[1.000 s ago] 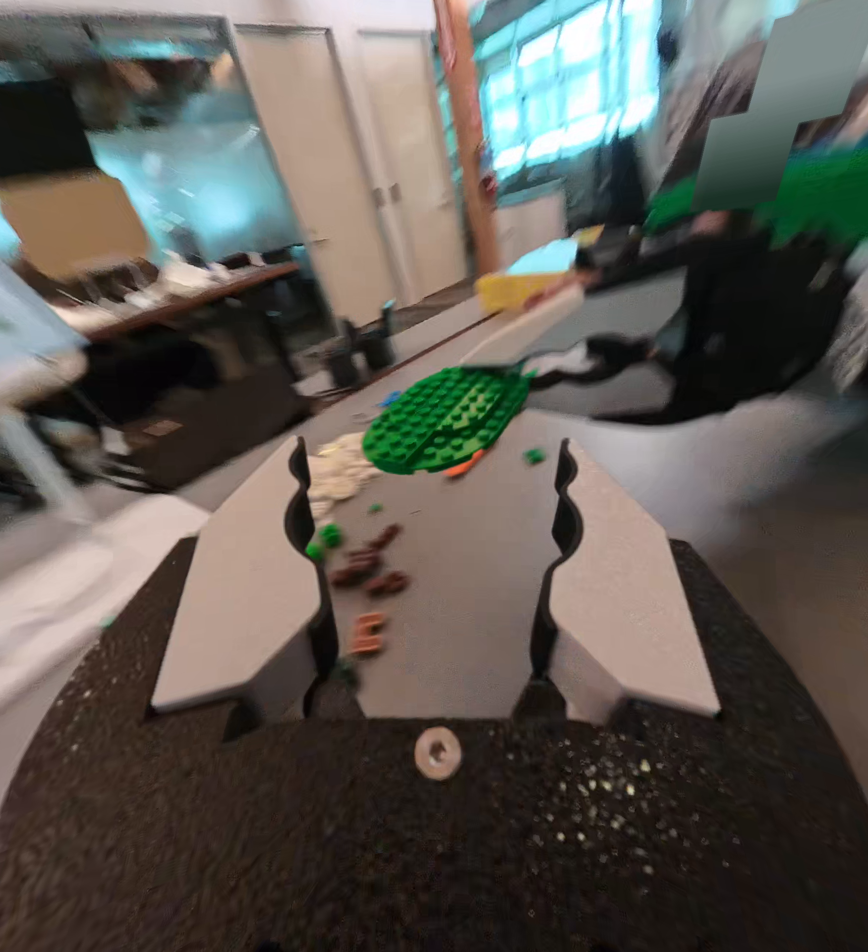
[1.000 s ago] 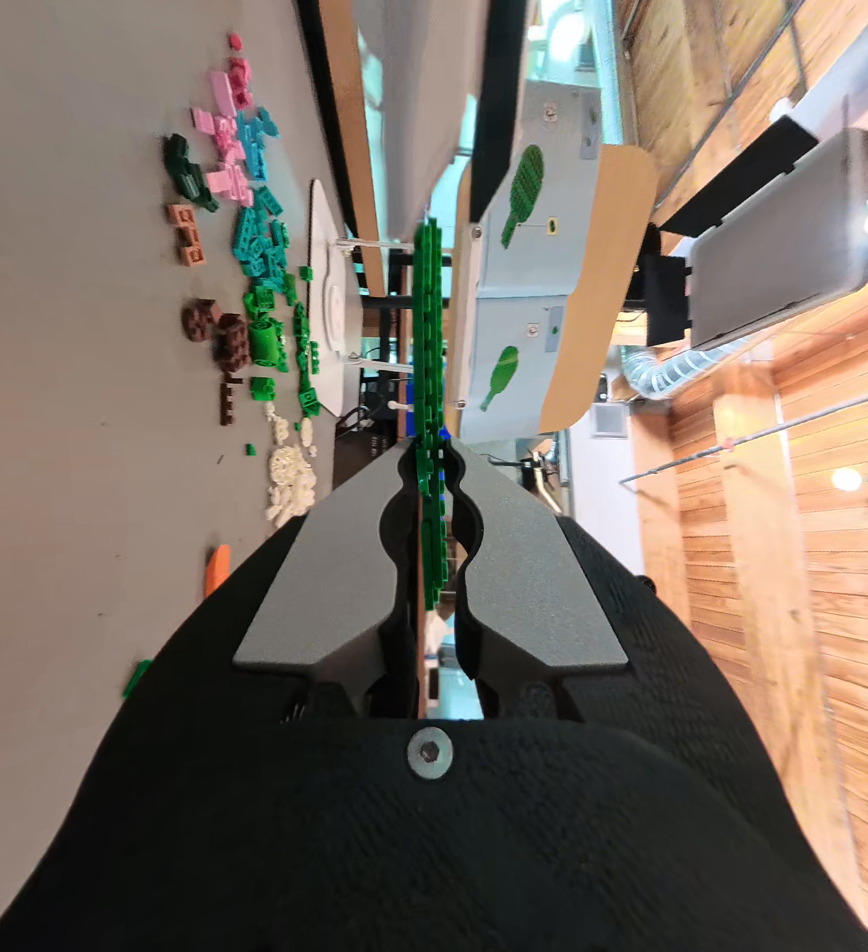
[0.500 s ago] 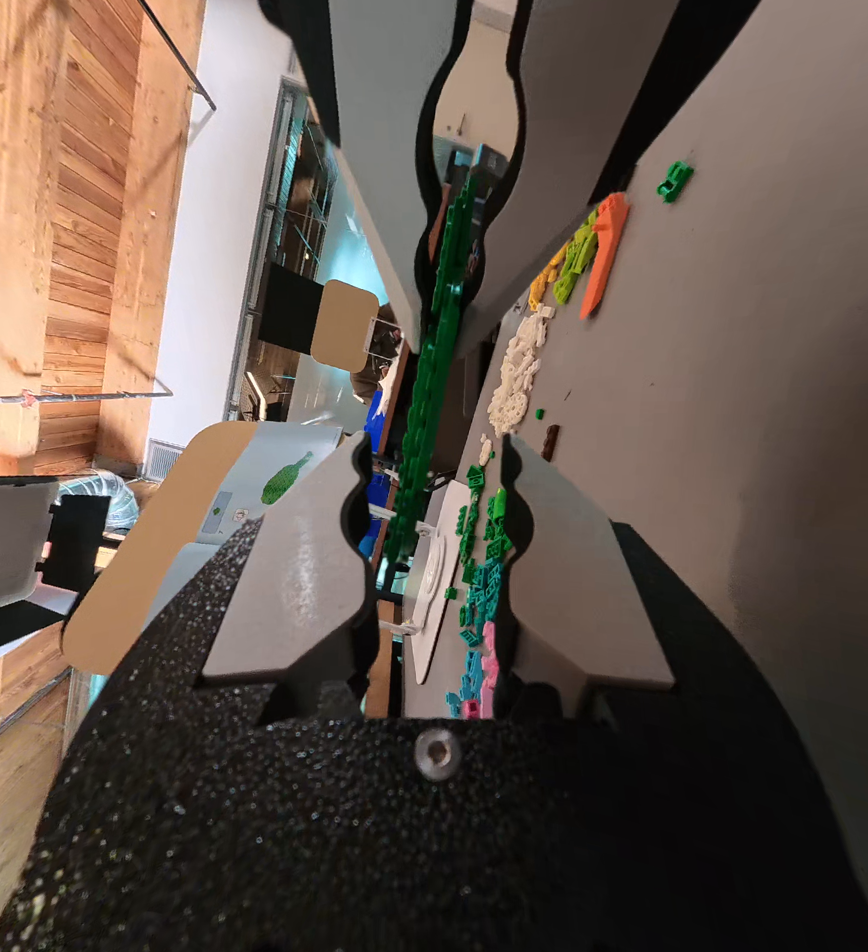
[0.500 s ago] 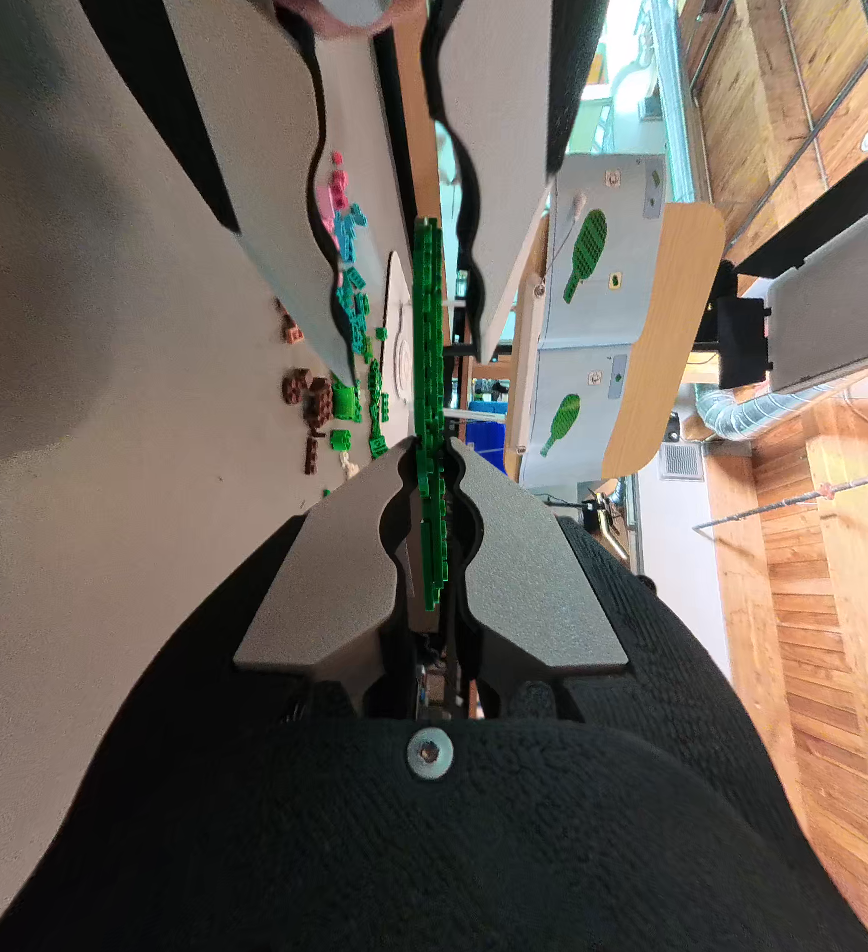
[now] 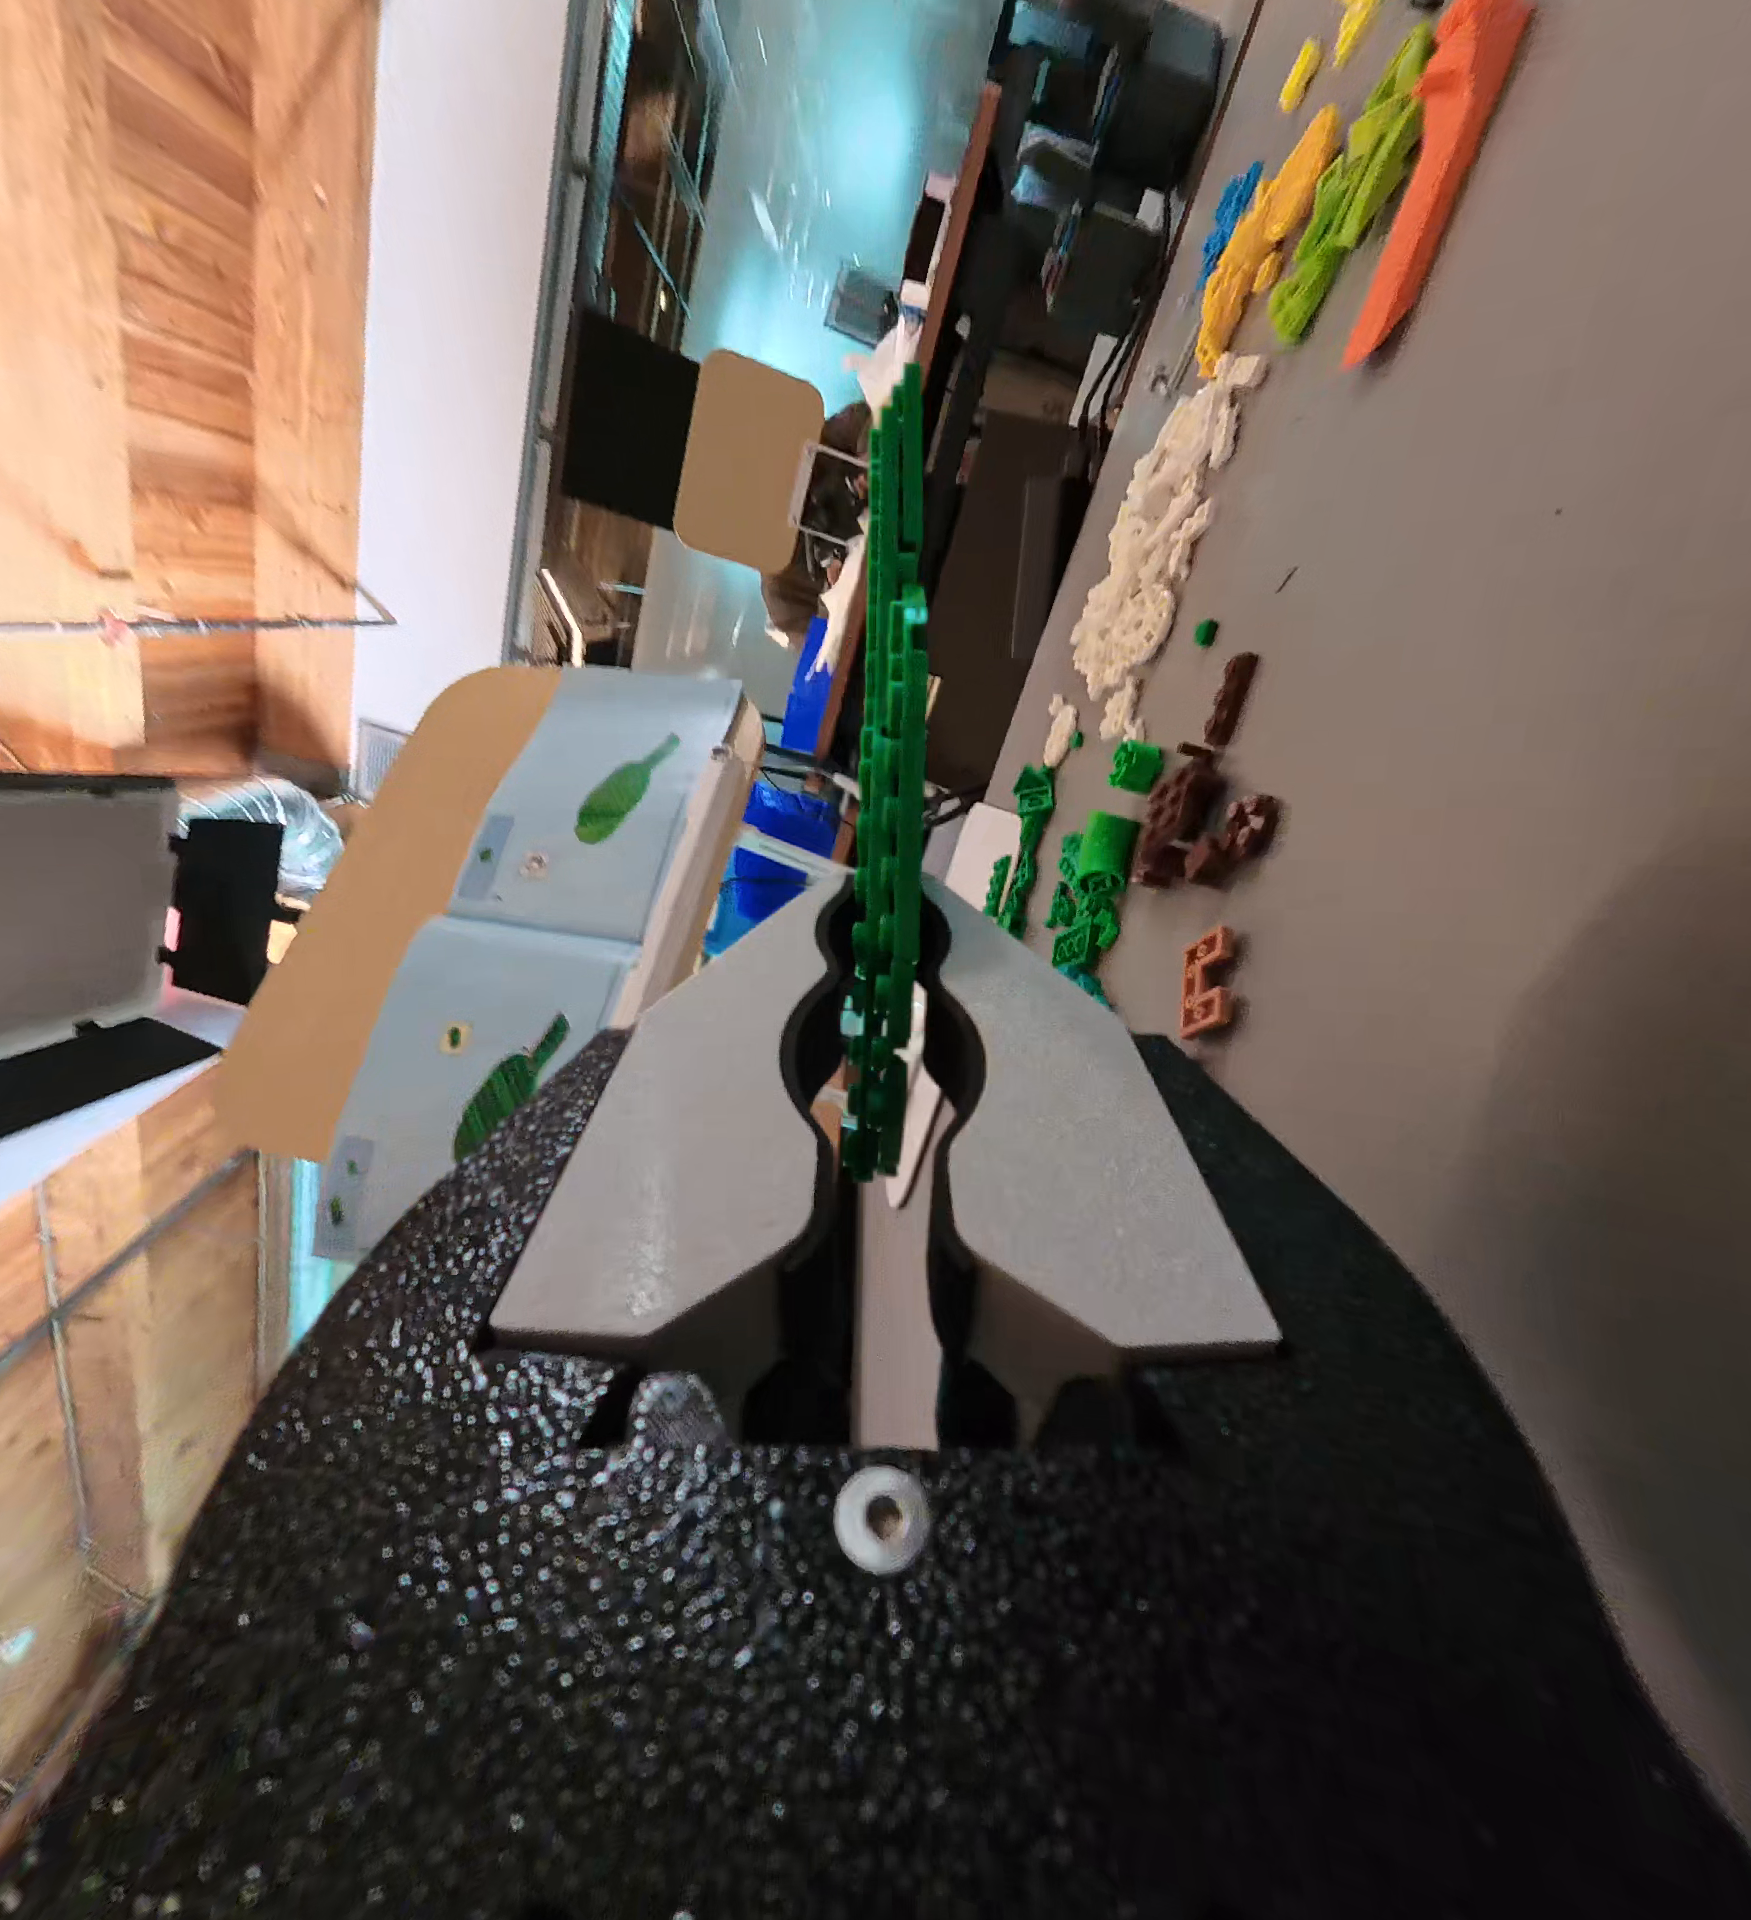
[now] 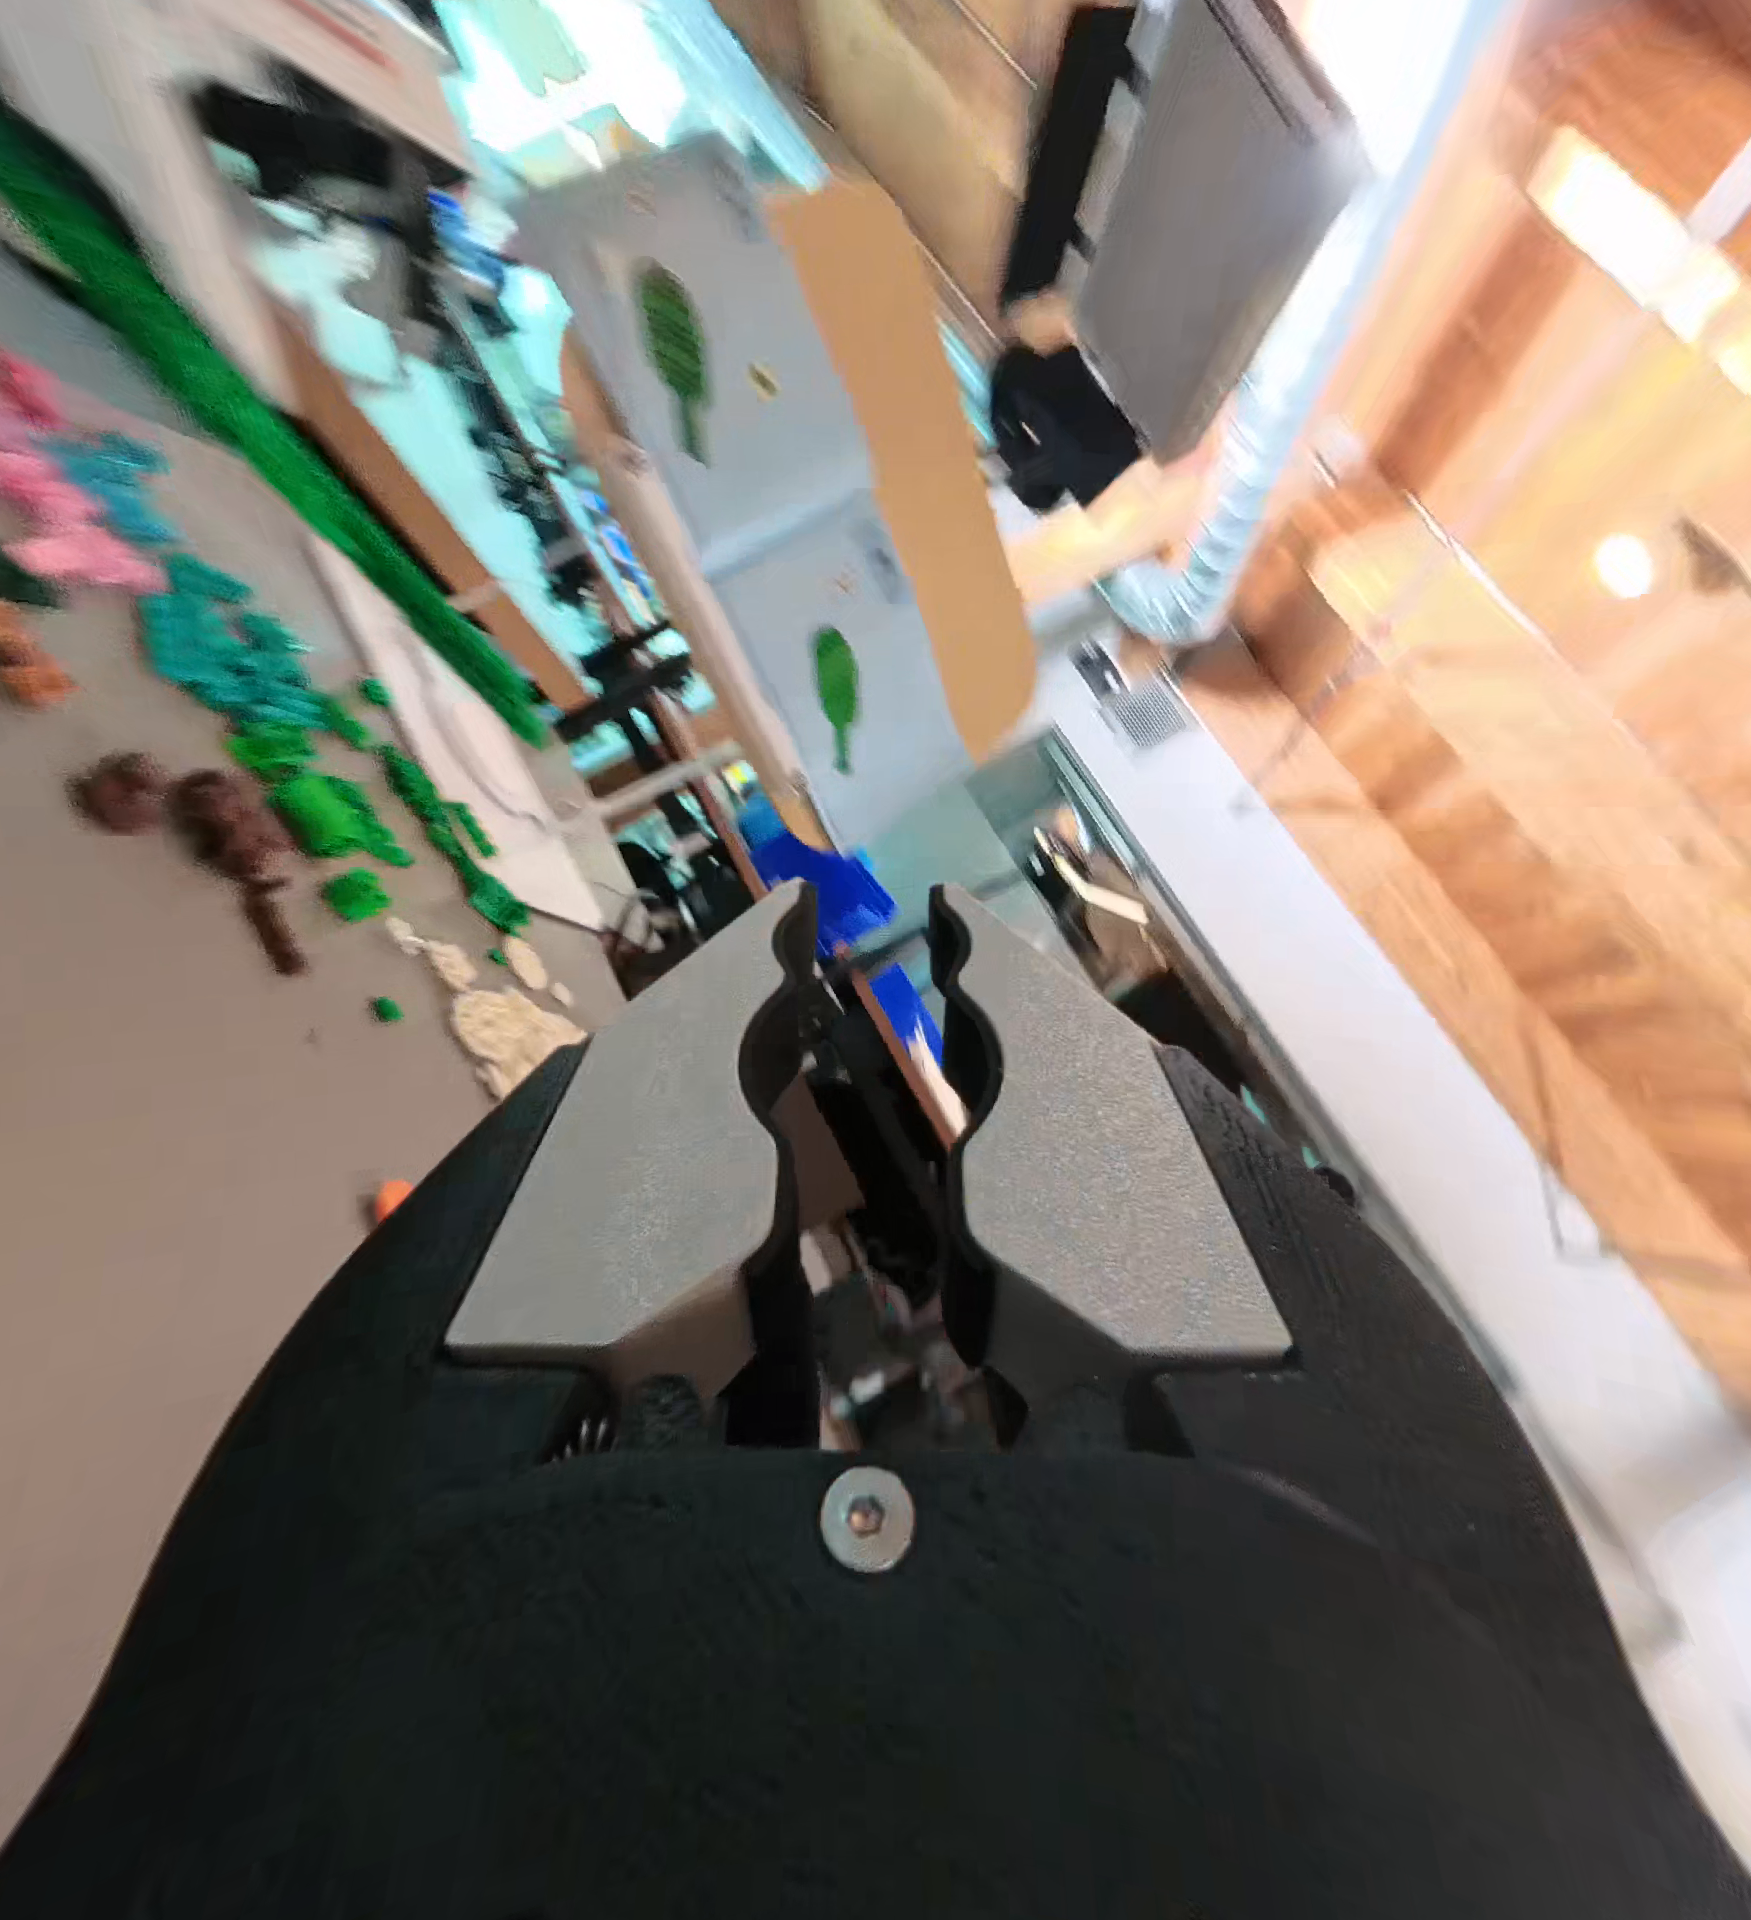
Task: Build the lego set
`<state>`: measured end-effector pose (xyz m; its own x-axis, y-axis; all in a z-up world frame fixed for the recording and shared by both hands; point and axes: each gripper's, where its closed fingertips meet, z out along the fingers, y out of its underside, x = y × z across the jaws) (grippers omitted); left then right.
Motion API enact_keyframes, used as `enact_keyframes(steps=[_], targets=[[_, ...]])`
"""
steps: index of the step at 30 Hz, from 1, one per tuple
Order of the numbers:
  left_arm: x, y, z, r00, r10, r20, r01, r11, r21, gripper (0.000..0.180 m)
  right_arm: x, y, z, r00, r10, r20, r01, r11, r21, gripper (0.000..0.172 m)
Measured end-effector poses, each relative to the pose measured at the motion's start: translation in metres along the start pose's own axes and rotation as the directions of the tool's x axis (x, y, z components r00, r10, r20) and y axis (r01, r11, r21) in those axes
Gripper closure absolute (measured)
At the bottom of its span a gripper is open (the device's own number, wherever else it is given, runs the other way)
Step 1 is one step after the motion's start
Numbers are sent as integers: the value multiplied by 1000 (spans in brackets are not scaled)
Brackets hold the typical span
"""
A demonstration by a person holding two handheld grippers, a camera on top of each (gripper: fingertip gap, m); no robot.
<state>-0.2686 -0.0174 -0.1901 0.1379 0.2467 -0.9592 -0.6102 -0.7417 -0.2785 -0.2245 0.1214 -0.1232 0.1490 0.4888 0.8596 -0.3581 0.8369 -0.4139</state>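
Left gripper (image 5: 886,904) now clamps the green studded plate (image 5: 892,665) edge-on, its two grey fingers (image 5: 705,1101) pressed against the plate's faces near its lower end; half a second ago those fingers stood apart on either side of the plate, and a second ago they were spread wide over the grey table (image 5: 1577,935) with the plate lying well ahead. From the grasp the plate rises straight up and away from the fingertips, standing on edge. To the right of this gripper, on the table, lie small bricks: a tan pair (image 5: 1206,982) nearest, brown ones (image 5: 1203,821) and green ones (image 5: 1089,883) just beyond, a white heap (image 5: 1157,551) farther off, and yellow, lime and orange pieces (image 5: 1422,177) at the far end.

Right gripper (image 6: 863,914) has let the plate go. A second and half a second ago its fingers were shut on the plate's edge; now they stand narrowly apart with only background showing between the tips, and the view is blurred. The plate shows as a green streak (image 6: 227,384) far up and to the left of this gripper, well apart from it. Brown, green, teal and pink bricks (image 6: 227,665) lie on the table to its left, with a white heap (image 6: 512,1023) just beside the left finger.
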Motion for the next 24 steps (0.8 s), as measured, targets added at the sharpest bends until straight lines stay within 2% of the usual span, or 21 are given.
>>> enact_keyframes(steps=[2, 4, 7, 14, 24], targets=[[-1, 5, 1, 999, -44, -6, 43, 999, -16, 175, 7, 30, 1, 986, 149, -69, -155, 984, -92, 156], [0, 5, 1, 997, -73, -16, 72, 997, -13, 175, 5, 49, 2, 942, 321, -99, -332, 934, -134, 158], [4, 2, 2, 997, -73, -31, 73, 997, -8, 175, 4, 70, 2, 889, 437, -133, -456, 872, -180, 161], [5, -2, 2, 995, -97, -28, 98, 995, 9, 175, 5, 101, -3, 840, 508, -189, -542, 800, -256, 166], [10, 3, 4, 992, -111, -55, 111, 994, -7, 175, -4, 90, -1, 894, 432, -115, -447, 857, -257, 167]])
